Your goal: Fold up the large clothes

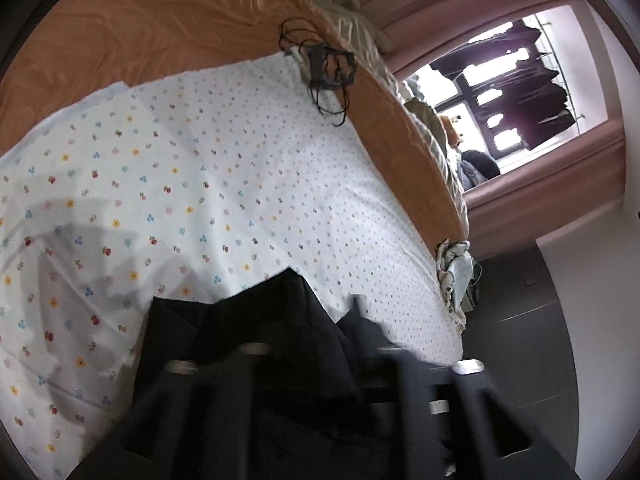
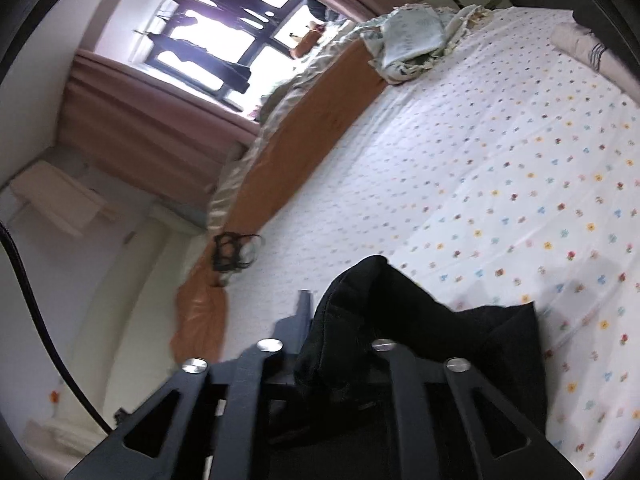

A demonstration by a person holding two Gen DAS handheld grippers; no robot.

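Observation:
A large black garment point(image 1: 256, 344) hangs bunched between the fingers of my left gripper point(image 1: 320, 332), above a bed with a white flowered sheet point(image 1: 240, 168). The left gripper is shut on the cloth, which hides its fingertips. In the right wrist view the same black garment point(image 2: 376, 320) is bunched in my right gripper point(image 2: 340, 320), which is shut on it. One right finger point(image 2: 303, 312) shows at the left of the cloth. Both grippers hold the garment just above the sheet point(image 2: 500, 140).
An orange cover point(image 1: 140, 28) lies along the bed's far side, with a black tangle of cables point(image 1: 324, 68) on it. A crumpled patterned cloth point(image 2: 412, 36) sits at the bed's corner. A window with pink curtains point(image 2: 160, 92) and dark floor point(image 1: 520, 320) lie beyond the bed.

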